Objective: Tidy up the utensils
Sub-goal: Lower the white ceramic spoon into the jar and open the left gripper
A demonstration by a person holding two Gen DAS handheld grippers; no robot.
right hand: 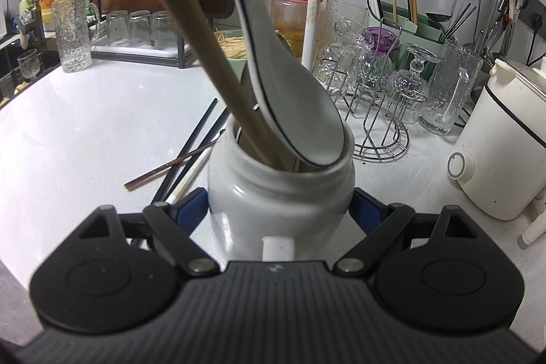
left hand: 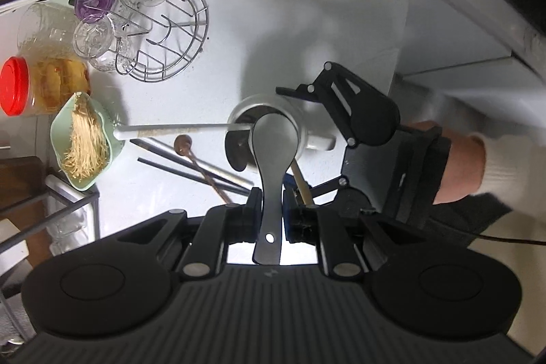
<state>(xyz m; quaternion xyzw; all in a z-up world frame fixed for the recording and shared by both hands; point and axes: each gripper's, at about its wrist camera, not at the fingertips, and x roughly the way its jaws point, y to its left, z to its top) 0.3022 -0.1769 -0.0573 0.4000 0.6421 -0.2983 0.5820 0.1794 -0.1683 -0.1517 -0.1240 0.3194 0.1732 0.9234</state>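
White counter, left gripper pinching spoon, right gripper clasping jar

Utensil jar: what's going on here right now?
A person is loading utensils into the white jar. The right tongs clamp the jar to steady it on the counter. The left tongs grip a grey spoon by its handle, bowl down at the jar's mouth. A wooden stick is already inside. Chopsticks lie loose on the counter.
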